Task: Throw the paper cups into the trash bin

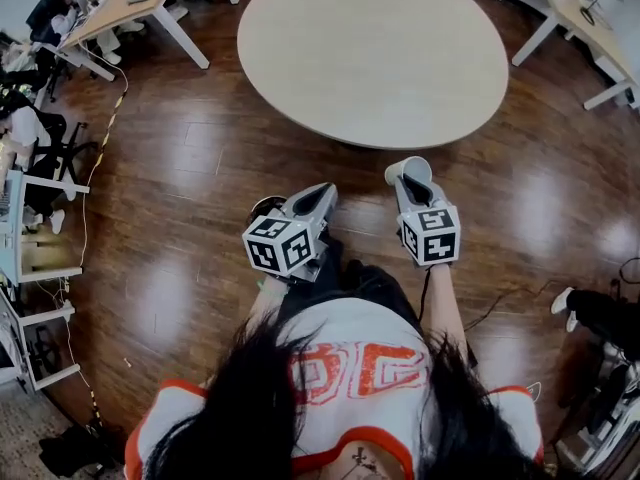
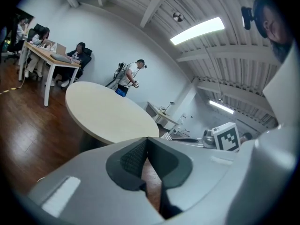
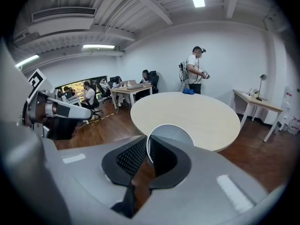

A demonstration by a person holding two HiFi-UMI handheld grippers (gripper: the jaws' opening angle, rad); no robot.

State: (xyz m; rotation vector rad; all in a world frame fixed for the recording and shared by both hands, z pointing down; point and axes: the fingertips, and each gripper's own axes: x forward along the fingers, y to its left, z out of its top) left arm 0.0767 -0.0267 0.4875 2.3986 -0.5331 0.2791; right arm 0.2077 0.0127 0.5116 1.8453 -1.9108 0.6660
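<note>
A white paper cup lies on its side in my right gripper, just short of the round table's near edge. In the right gripper view the cup opens toward the camera. Its rim wall is pinched between the two dark pads of the right gripper. My left gripper is level with it to the left, jaws together and nothing in them. In the left gripper view the left gripper shows its tips meeting. A dark round object shows partly under the left gripper; I cannot tell what it is.
A large round beige table stands ahead on the dark wood floor. Desks with seated people are at far left, more desks at far right. A person stands beyond the table. A cable runs along the floor at left.
</note>
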